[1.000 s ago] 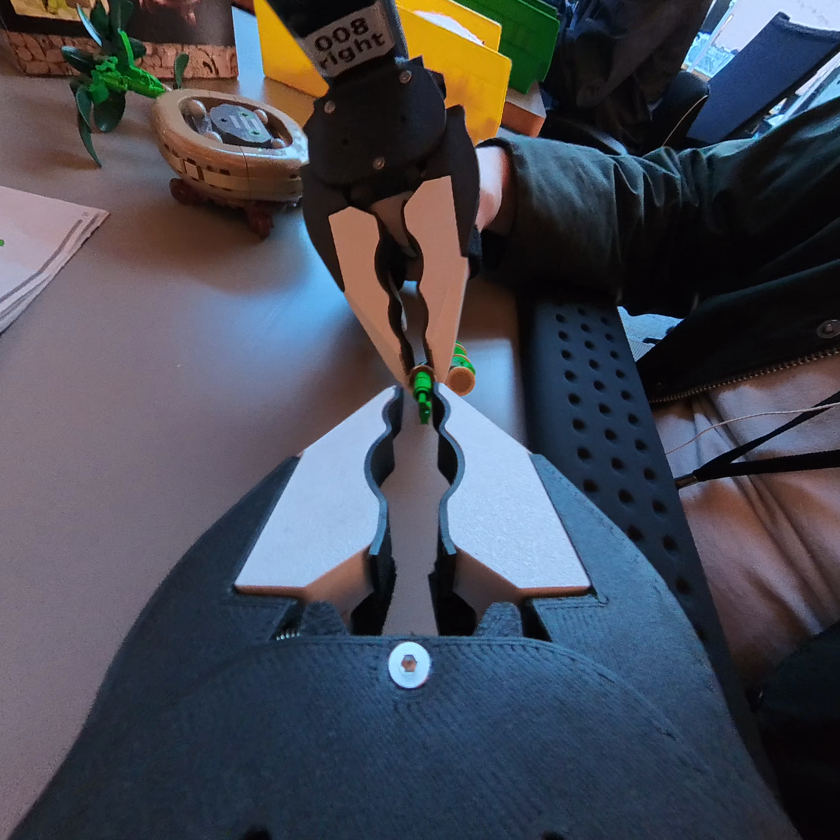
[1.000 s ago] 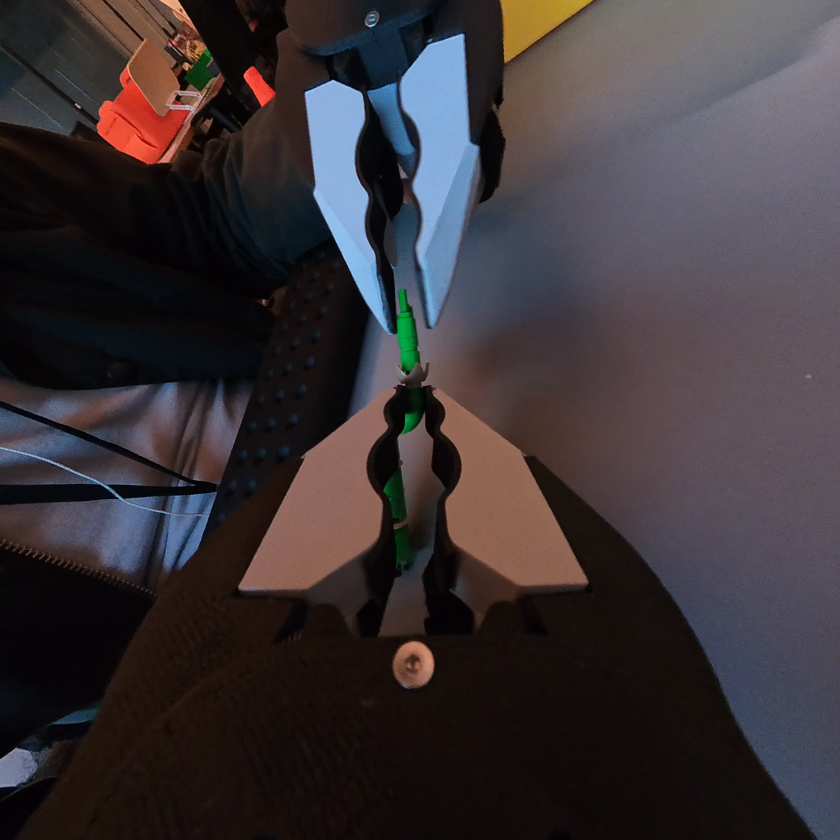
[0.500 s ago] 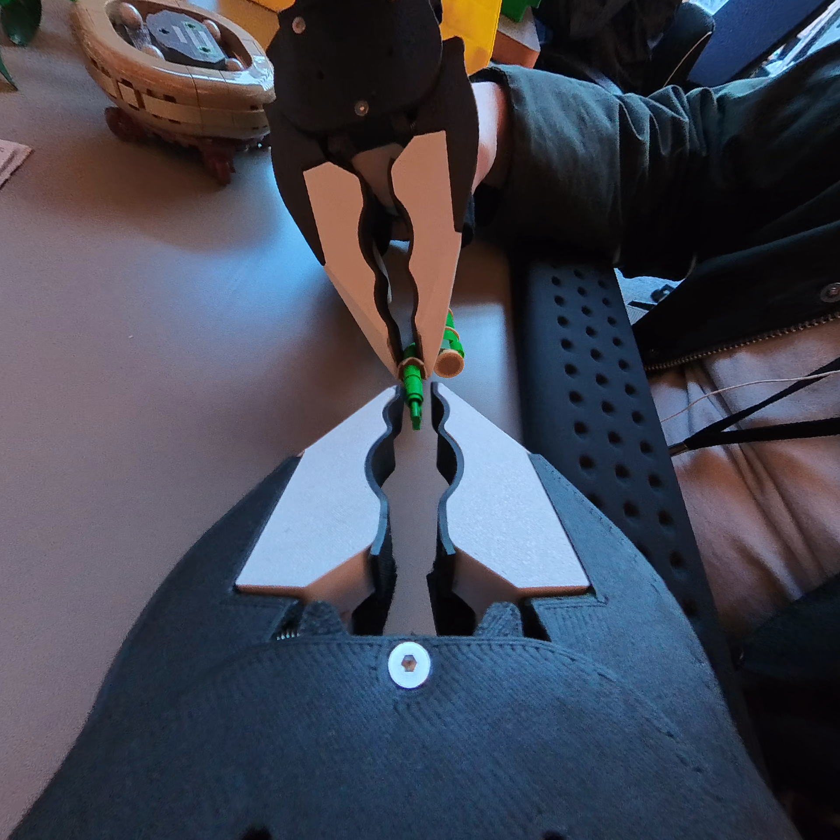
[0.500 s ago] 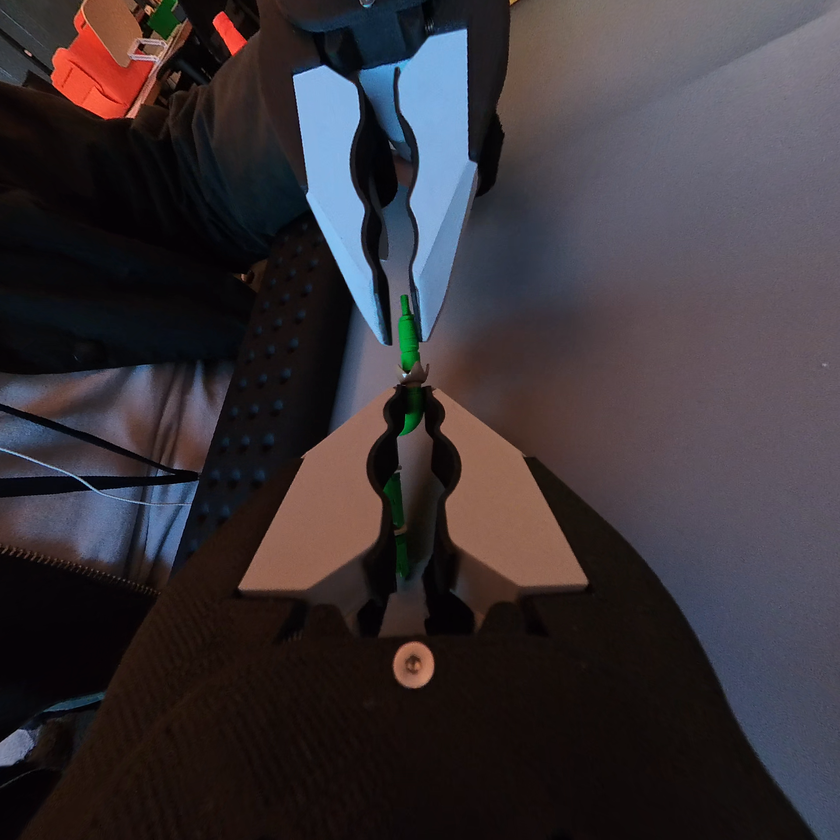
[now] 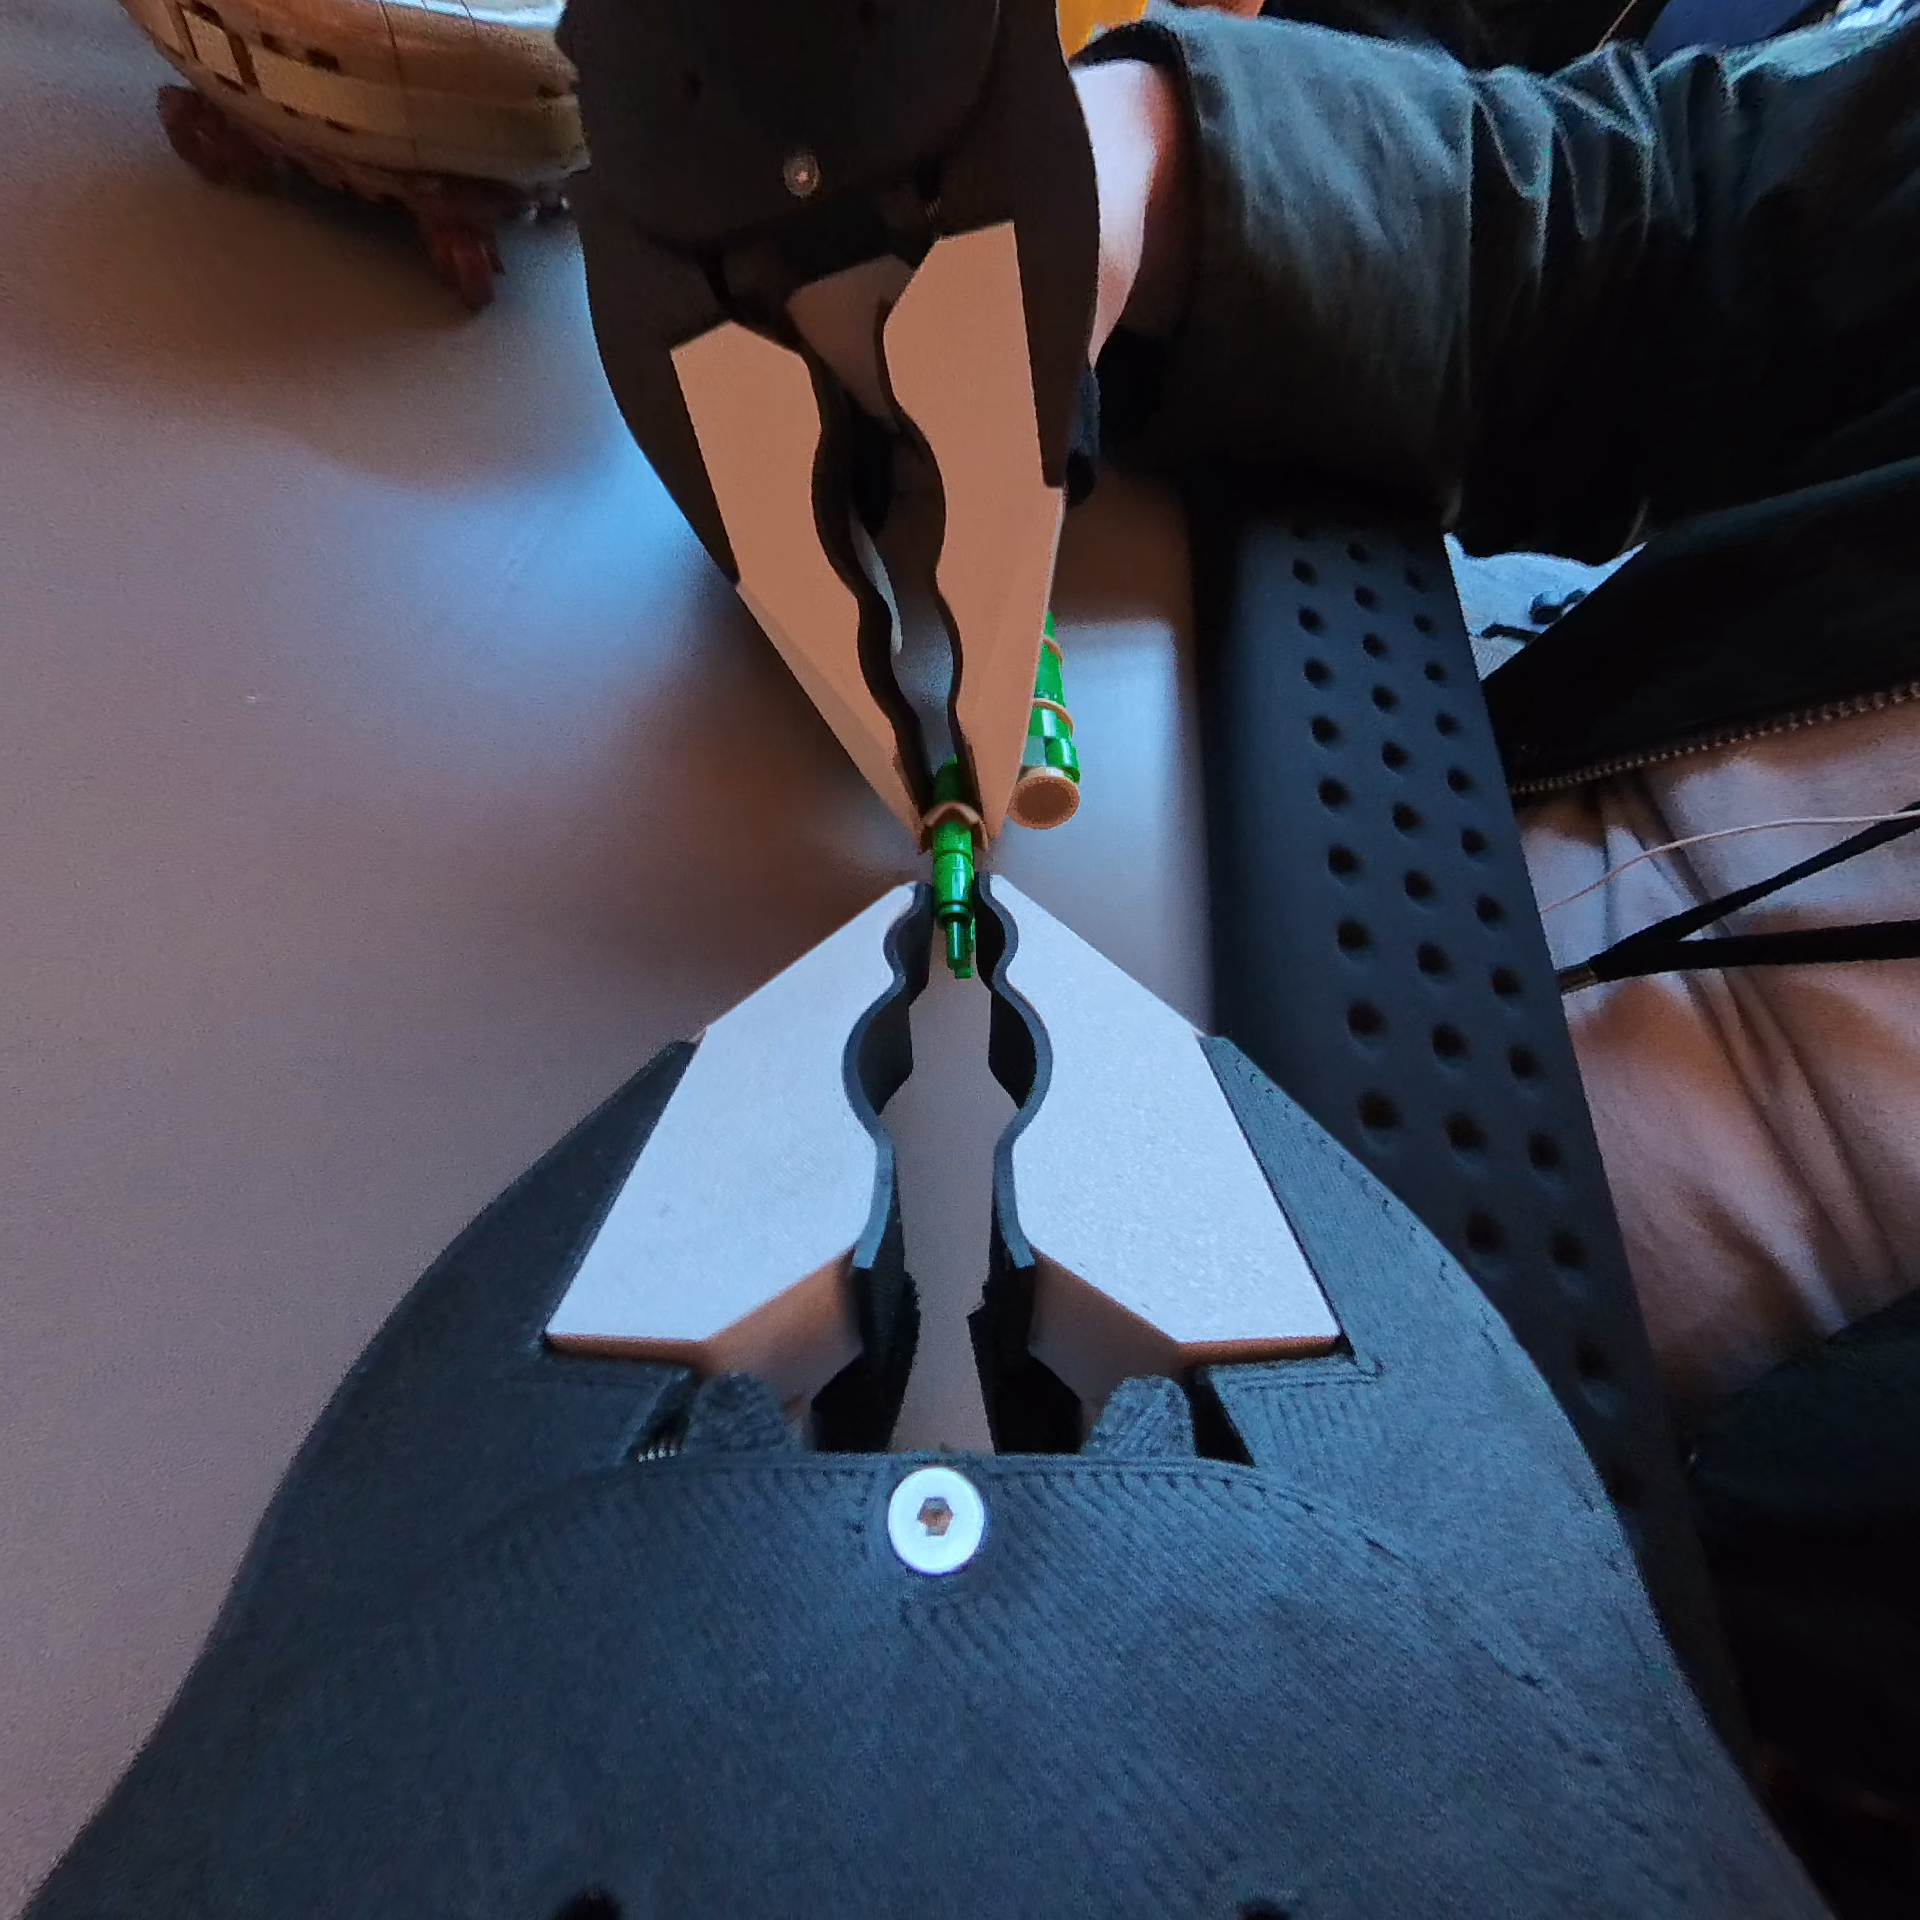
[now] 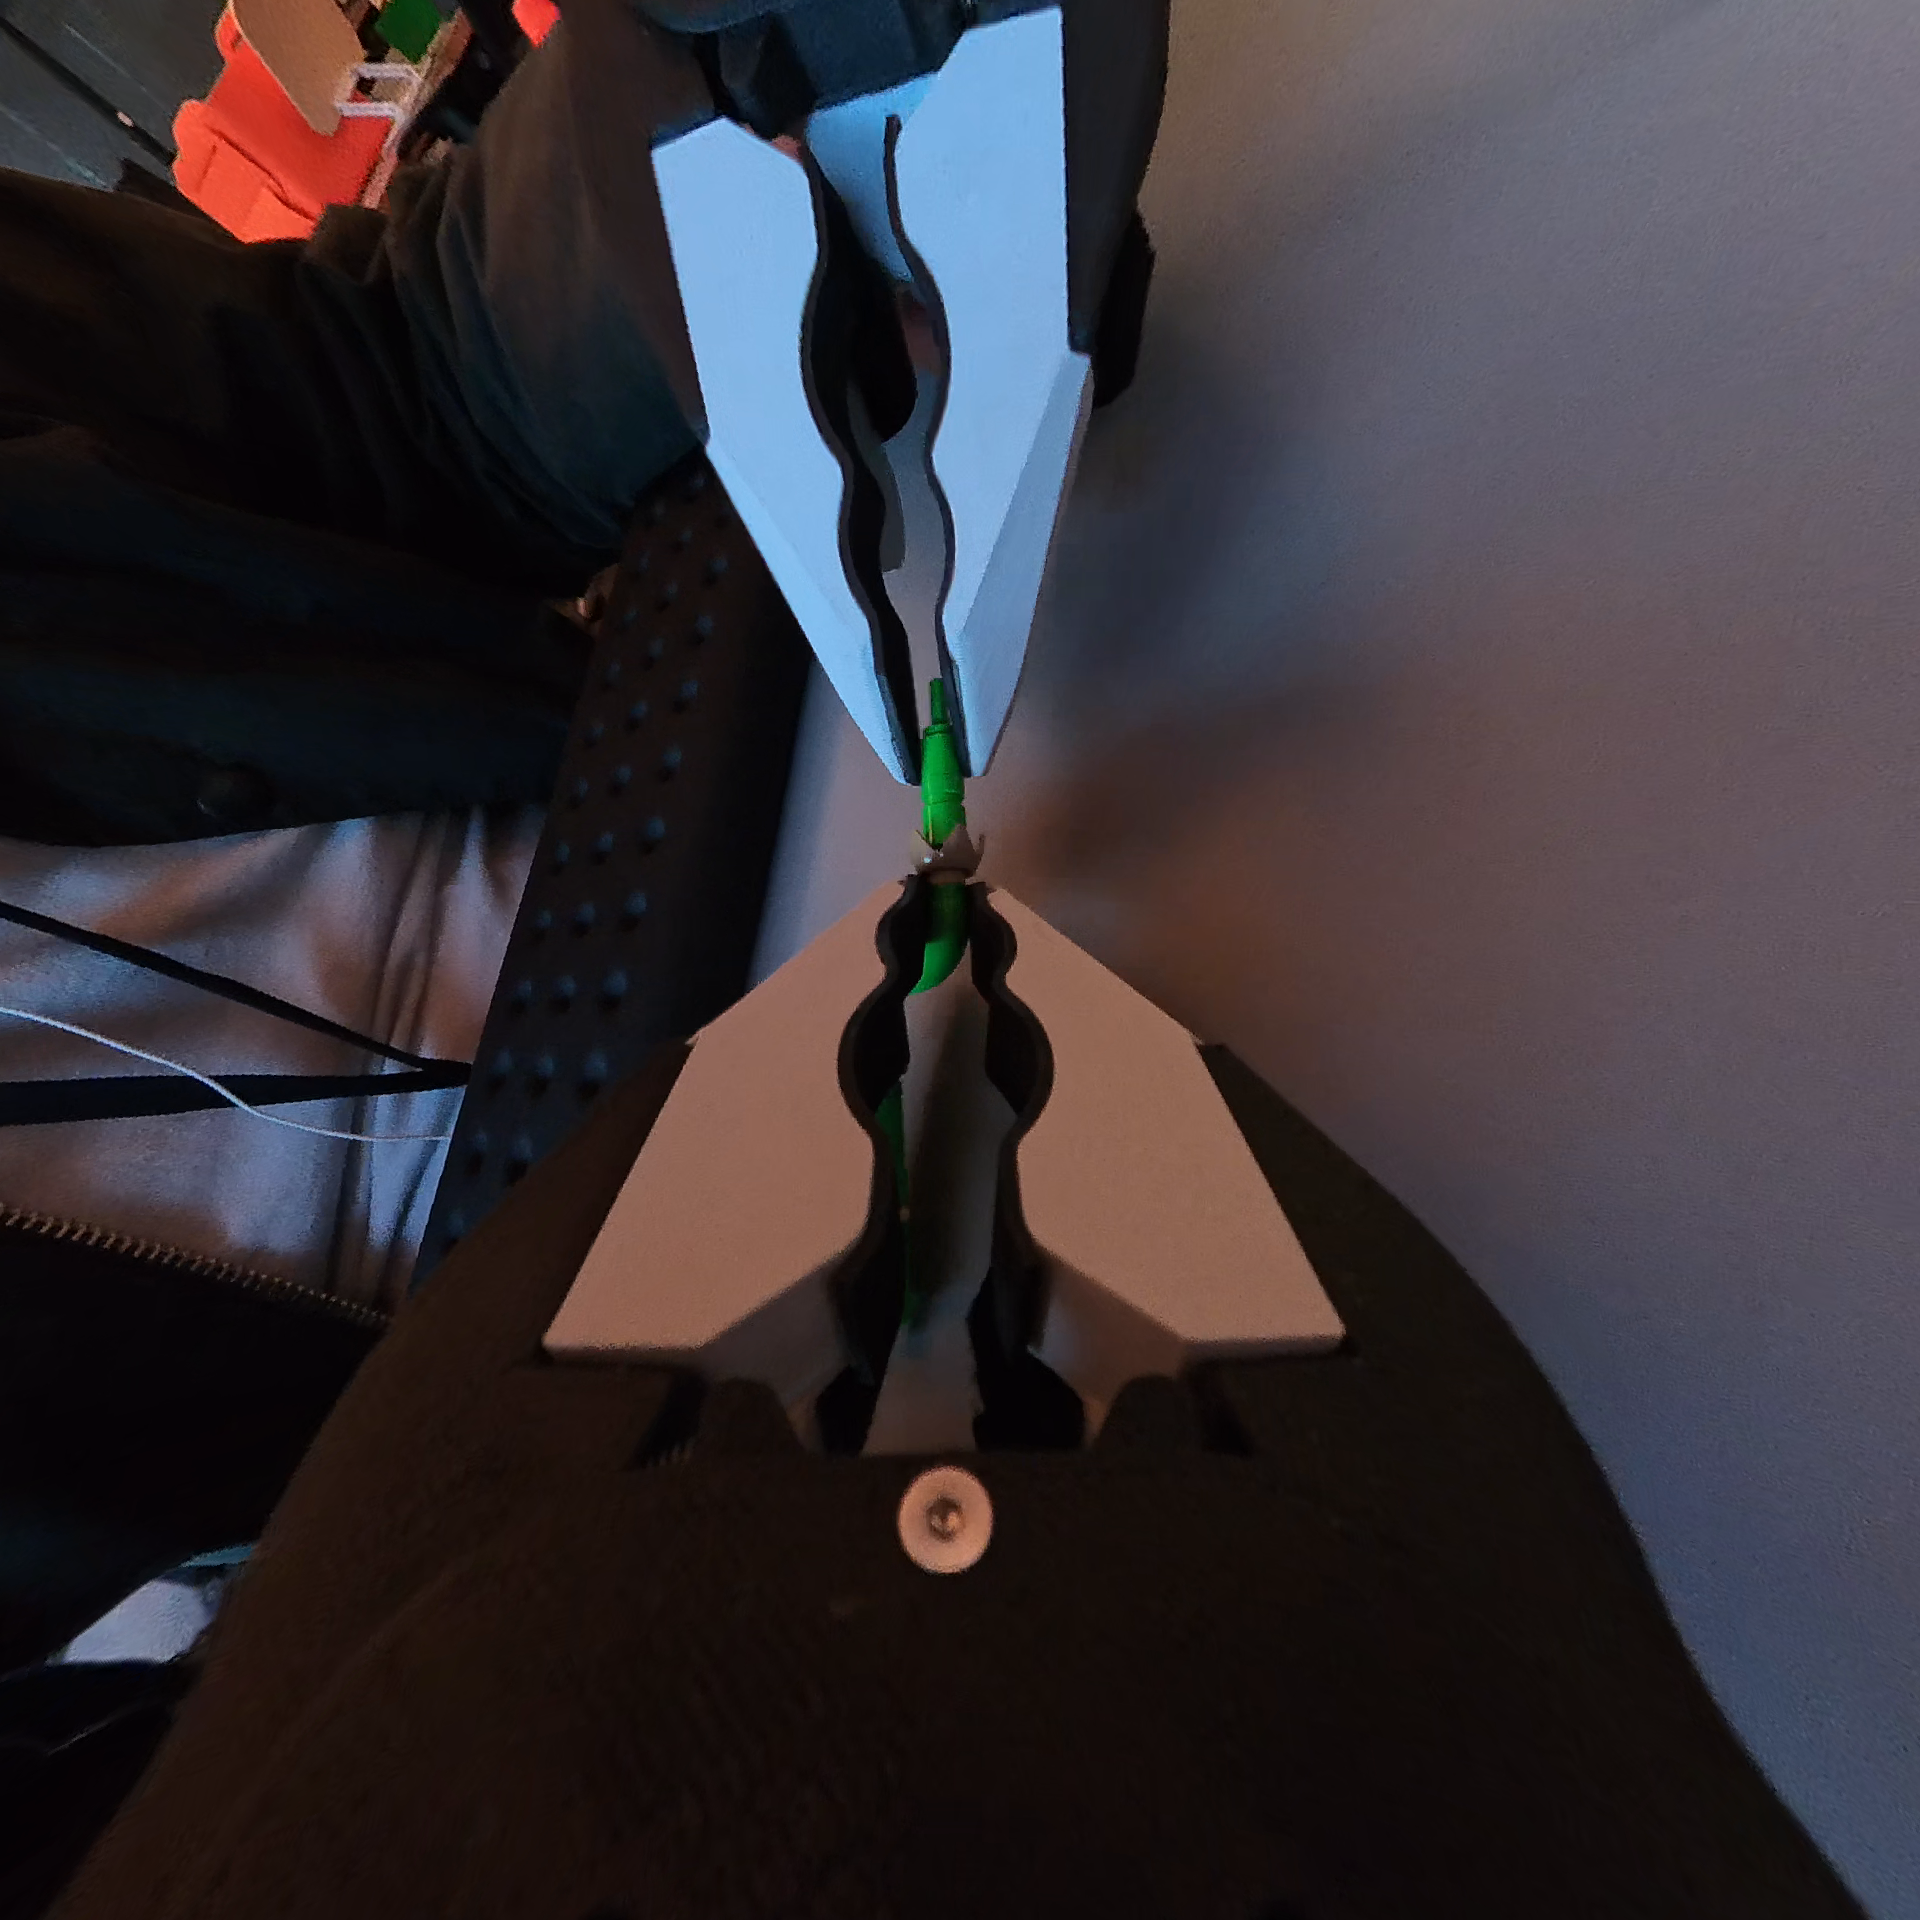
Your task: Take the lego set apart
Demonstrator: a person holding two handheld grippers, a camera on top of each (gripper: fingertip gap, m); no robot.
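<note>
At the far left of the grey tabletop [image 5: 312,831], in the left wrist view, stood a tan brick-built oval lego model on dark red feet [image 5: 384,94], well apart from my tools. Toward the middle, my two grippers met nose to nose above the table. My left gripper [image 5: 951,896], black-bodied with pale wedge fingers [image 5: 748,1153], had its jaws drawn narrow, and the thin bright-green lego stem [image 5: 952,883] lay between its tips; from the right wrist view the same tips [image 6: 943,769] pinched the stem's pointed end. My right gripper [image 5: 951,821] came in from the far side, its jaws likewise narrow and clamped on the stem at a small tan collar piece [image 5: 948,812]. In the right wrist view that gripper [image 6: 940,891] held the green stem [image 6: 940,800], whose curved length ran back between its fingers [image 6: 1132,1143] toward the body. Just right of the right gripper's tips in the left wrist view, a green rod with tan rings and a round tan end cap [image 5: 1047,774] hung beside one finger; I could not tell how it joined the stem. Farther right ran a black perforated chair armrest [image 5: 1382,935], and beyond it my dark green jacket sleeve [image 5: 1455,260].
</note>
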